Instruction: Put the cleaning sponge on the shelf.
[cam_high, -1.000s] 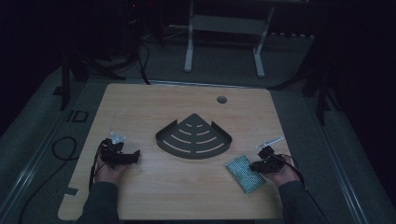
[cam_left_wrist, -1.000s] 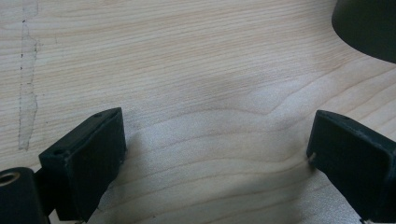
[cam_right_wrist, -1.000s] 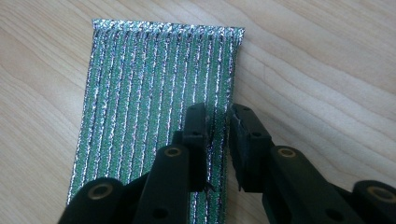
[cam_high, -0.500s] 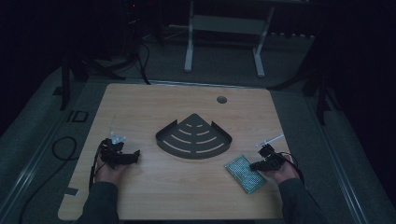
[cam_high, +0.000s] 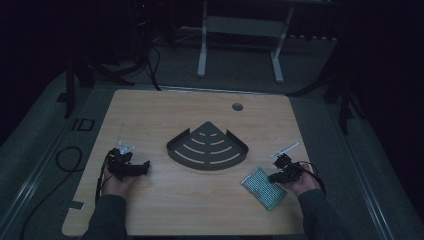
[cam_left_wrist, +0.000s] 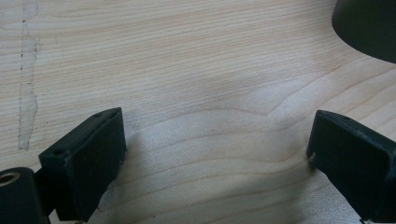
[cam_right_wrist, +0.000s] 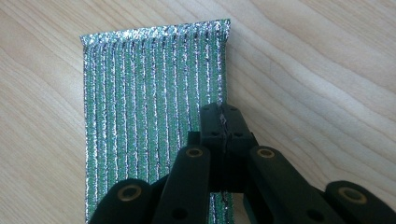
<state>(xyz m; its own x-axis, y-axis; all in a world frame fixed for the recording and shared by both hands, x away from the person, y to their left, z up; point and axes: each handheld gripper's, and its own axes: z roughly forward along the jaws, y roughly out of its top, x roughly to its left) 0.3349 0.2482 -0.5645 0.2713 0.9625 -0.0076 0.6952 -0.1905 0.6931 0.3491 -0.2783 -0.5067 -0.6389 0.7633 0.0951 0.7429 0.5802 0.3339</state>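
In the high view, a light wooden table (cam_high: 200, 215) stands in a dark room, and a person's forearms come in over its near edge. A dark fan-shaped rack (cam_high: 207, 147) with curved slots lies flat at the middle of the table, its point toward the far edge. A small round hole (cam_high: 237, 106) sits near the far edge, right of centre. The left gripper (cam_high: 140, 167) rests near the left edge, held in the left hand (cam_high: 116, 184), its jaws aimed toward the rack and well apart from it. Near the right edge, toward the near right corner, a glittery green striped cloth (cam_high: 263, 187) lies flat. The right gripper (cam_high: 275, 177), held in the right hand (cam_high: 302, 184), touches the cloth's right side.

In the left gripper view, the left gripper (cam_left_wrist: 217, 144) has its two black jaws spread wide, with only bare wood grain between them. The rack's dark curved rim (cam_left_wrist: 369, 25) sits at the upper right corner, apart from the jaws.

In the right gripper view, the right gripper (cam_right_wrist: 223, 119) has its jaws pressed together over the right long edge of the green cloth (cam_right_wrist: 144, 107); the tips meet at the cloth's border, and whether they pinch the fabric cannot be told for certain. The cloth lies flat on the wood, its silver-threaded stripes running lengthwise.
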